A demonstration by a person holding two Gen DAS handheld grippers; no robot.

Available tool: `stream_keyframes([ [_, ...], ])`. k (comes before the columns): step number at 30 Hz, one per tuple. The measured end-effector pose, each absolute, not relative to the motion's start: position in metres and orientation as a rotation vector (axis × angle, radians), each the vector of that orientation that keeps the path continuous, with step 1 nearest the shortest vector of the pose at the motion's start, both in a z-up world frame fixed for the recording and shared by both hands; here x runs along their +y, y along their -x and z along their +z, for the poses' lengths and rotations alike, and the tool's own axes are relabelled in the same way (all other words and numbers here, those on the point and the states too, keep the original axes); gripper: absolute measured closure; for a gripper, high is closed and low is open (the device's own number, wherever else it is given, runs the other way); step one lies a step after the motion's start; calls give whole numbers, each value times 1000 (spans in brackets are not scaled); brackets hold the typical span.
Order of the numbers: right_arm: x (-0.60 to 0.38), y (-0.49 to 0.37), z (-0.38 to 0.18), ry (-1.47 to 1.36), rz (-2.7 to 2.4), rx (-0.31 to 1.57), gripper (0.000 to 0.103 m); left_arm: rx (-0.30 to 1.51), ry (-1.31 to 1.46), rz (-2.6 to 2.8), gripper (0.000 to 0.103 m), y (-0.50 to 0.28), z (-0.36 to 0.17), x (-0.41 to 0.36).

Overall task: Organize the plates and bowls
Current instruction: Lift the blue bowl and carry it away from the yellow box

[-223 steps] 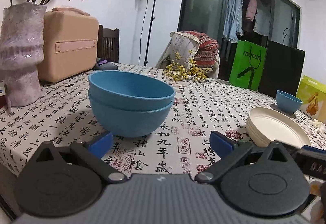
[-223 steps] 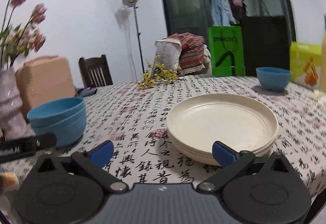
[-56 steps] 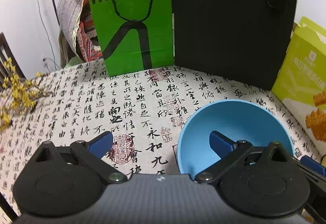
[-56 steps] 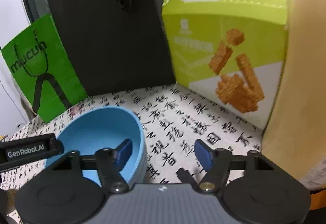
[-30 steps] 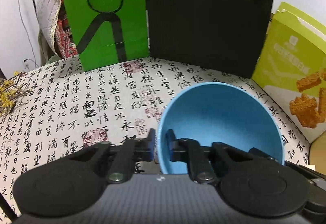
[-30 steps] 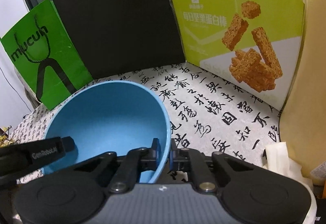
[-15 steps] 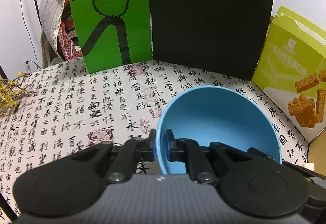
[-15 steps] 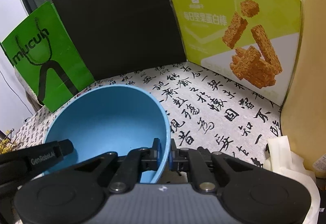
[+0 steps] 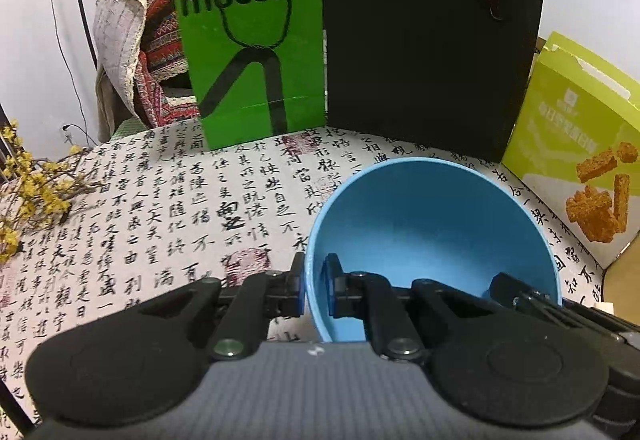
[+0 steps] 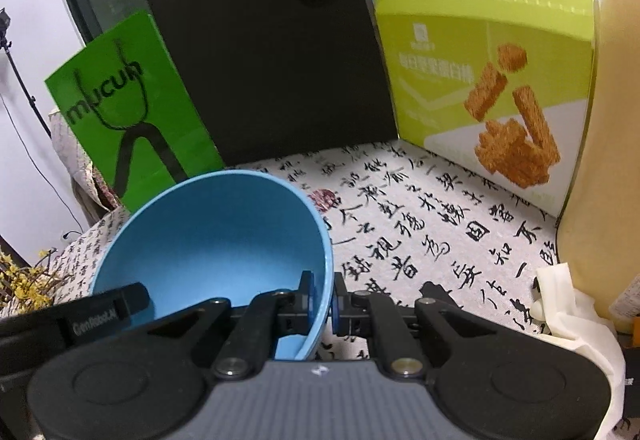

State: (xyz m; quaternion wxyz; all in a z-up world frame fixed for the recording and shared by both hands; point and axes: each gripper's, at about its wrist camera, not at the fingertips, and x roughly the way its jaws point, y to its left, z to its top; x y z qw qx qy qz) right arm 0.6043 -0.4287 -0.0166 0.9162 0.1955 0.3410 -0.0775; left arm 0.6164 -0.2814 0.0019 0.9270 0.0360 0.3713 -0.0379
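Observation:
A small blue bowl is held between both grippers above the calligraphy-print tablecloth. My left gripper is shut on the bowl's left rim, one pad outside and one inside. In the right wrist view the same blue bowl fills the lower left, and my right gripper is shut on its right rim. The right gripper's body shows at the bowl's far side in the left wrist view. The other bowls and the plates are out of view.
A green paper bag and a black bag stand at the table's back edge. A lime snack box stands to the right, with a tan object and white wrapping beside it. Yellow flower sprigs lie at left.
Both grippers have kept their hold on the bowl's rim and lifted it slightly. The bags and the box look a little farther away and lower in the views.

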Motion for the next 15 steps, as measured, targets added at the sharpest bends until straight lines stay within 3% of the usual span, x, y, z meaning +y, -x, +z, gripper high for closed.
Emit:
stream_keyframes([
  [15, -415, -553, -3, -455, -142, 678, 95, 717, -75, -94, 93, -562, 24, -264],
])
